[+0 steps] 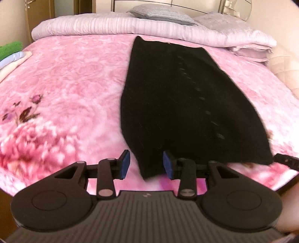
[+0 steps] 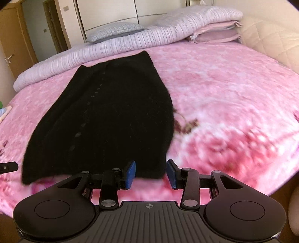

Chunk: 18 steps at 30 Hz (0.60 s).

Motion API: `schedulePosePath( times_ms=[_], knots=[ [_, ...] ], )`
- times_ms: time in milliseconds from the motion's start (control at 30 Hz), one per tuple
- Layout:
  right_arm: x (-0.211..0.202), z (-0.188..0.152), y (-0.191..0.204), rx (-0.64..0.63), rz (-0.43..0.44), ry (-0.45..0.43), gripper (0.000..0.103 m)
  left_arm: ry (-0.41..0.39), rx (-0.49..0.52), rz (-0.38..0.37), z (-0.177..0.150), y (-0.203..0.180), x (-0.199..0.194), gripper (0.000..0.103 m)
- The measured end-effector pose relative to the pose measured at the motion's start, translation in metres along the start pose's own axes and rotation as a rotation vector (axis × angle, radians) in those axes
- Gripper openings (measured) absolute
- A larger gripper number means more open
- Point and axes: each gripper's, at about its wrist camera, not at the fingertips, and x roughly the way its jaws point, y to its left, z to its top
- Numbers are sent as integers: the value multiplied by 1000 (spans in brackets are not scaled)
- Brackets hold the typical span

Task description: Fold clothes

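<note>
garment: black knit cardigan lying flat, lengthwise, on the pink bedspread, a row of buttons down its middle
cardigan near end: at the bed's front edge, just ahead of both grippers
cardigan far end: close to the folded pale quilt at the head of the bed
left gripper: jaws apart, cardigan's near left corner seen between the blue pads, not pinched
right gripper: jaws apart, cardigan's near right corner seen between the pads, not pinched
pillow: on the quilt, beyond the cardigan
other clothes: small pile at the bedspread's left edge, well apart from the cardigan
</note>
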Motion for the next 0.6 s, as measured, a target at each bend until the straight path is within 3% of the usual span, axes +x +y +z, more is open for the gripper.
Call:
schedulePosePath(
  times_ms=[300, 600],
  knots=[
    [-79, -24, -9, 6, 24, -105, 41, -53, 58, 94, -26, -32, -67, 35],
    [-109, -29, -2, -7, 29, -157, 41, -111, 88, 119, -35, -46, -102, 35]
  ],
)
